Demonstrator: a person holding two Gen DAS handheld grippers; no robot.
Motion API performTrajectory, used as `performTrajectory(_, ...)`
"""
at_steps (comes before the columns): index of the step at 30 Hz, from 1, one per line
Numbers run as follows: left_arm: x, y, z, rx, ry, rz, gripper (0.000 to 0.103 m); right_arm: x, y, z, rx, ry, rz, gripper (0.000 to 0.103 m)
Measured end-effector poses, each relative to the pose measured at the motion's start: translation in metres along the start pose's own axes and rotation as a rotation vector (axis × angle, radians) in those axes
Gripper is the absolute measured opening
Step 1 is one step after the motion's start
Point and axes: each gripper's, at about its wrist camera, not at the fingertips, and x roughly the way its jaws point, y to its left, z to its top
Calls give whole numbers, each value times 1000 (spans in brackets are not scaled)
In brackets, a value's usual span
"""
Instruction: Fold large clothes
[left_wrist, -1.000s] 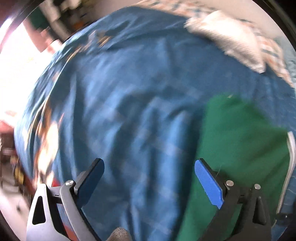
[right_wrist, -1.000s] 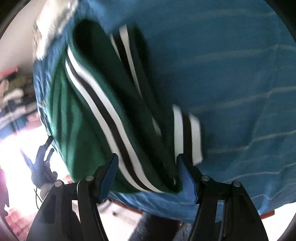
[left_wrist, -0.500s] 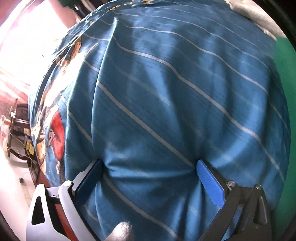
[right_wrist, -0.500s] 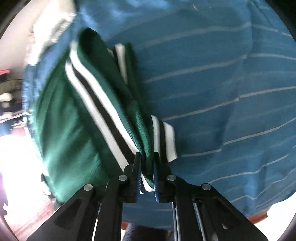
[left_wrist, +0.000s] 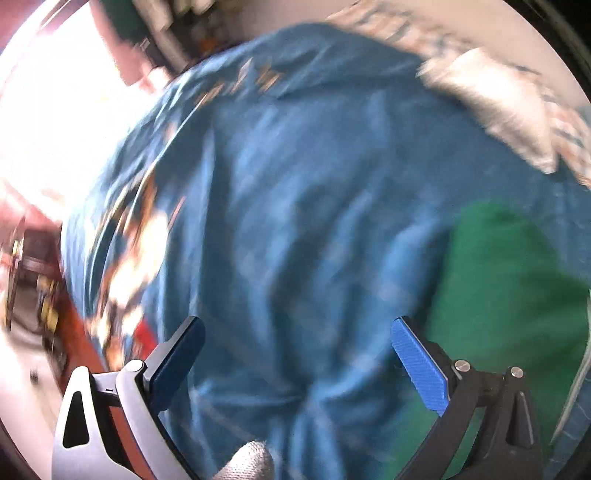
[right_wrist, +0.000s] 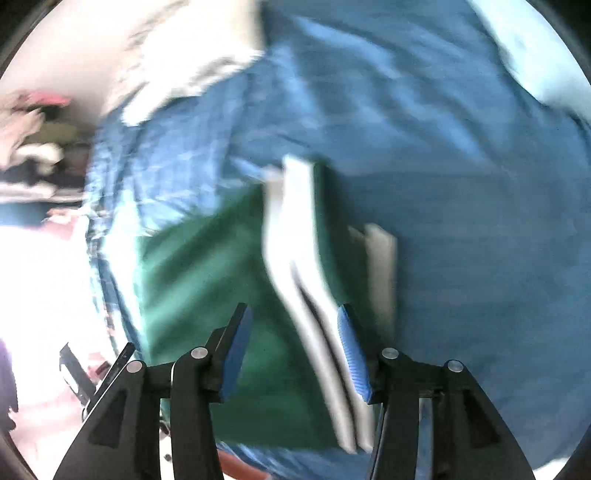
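We have left gripper wide open, right gripper opening (both pointing steeply down, empty).

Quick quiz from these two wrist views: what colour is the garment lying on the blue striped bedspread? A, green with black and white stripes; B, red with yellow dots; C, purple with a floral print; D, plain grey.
A: in the right wrist view the green garment carries a white and black striped band and lies on the blue bedspread.
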Motion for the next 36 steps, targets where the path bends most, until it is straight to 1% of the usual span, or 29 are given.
performTrajectory(2,-7,-33,19,58,-36,-59,103,27,25,17,-40,27,57,51)
performTrajectory(3,-5,-49,23,73,-45,-70,103,44,37,24,-63,47,71,51)
performTrajectory(4,1,-63,29,90,-48,-76,103,68,48,31,-86,65,41,51)
performTrajectory(5,11,-76,31,116,-38,-75,103,85,52,33,-101,76,-41,51)
performTrajectory(6,29,-92,36,150,-5,-59,103,100,54,43,-113,78,-109,46)
performTrajectory(7,43,-104,39,176,23,-48,103,114,46,45,-129,78,-220,29)
performTrajectory(8,56,-113,41,193,38,-41,103,120,37,47,-111,73,-283,20)
performTrajectory(9,58,-120,41,198,38,-33,103,115,31,49,-74,60,-268,14)
performTrajectory(11,60,-122,48,217,24,-23,103,92,25,50,-10,42,-201,14)
performTrajectory(12,59,-120,49,222,20,-20,103,83,25,48,4,24,-188,16)
performTrajectory(13,58,-118,52,225,16,-21,103,66,24,44,15,-7,-171,27)
performTrajectory(14,59,-117,52,225,15,-25,103,55,24,41,7,-27,-153,35)
performTrajectory(15,61,-115,51,224,17,-27,103,48,23,33,-31,-25,-145,47)
performTrajectory(16,63,-116,46,221,18,-27,103,50,21,28,-54,-9,-171,48)
performTrajectory(18,70,-116,45,208,21,-36,103,71,-2,20,-82,42,-355,47)
performTrajectory(19,70,-117,45,203,25,-40,103,84,-21,17,-68,81,-388,57)
performTrajectory(21,60,-122,44,208,26,-32,103,84,-43,21,27,103,-305,59)
performTrajectory(22,57,-123,45,219,25,-15,103,77,-43,25,35,101,-300,59)
performTrajectory(23,53,-123,46,225,19,-16,103,66,-40,29,35,73,-306,59)
performTrajectory(24,50,-123,47,225,10,-29,103,44,-37,35,50,-6,-273,59)
performTrajectory(26,43,-125,48,234,-8,-47,103,23,-37,44,95,-80,-150,62)
performTrajectory(27,43,-127,48,241,-10,-48,103,21,-39,52,109,-89,-76,62)
performTrajectory(29,48,-133,47,251,-9,-32,103,38,-45,64,108,-61,-8,64)
performTrajectory(31,52,-136,49,240,-7,-23,103,72,-49,82,101,28,35,64)
performTrajectory(32,53,-137,51,234,-9,-18,103,88,-51,86,100,68,38,64)
performTrajectory(33,54,-137,52,232,-8,-17,103,98,-51,88,85,82,37,61)
performTrajectory(34,56,-138,53,231,-6,-17,103,101,-52,86,44,71,11,32)
performTrajectory(35,57,-139,54,231,-7,-15,103,102,-49,79,17,63,-23,15)
performTrajectory(36,57,-139,53,233,-9,-10,103,92,-42,77,-9,16,-39,12)
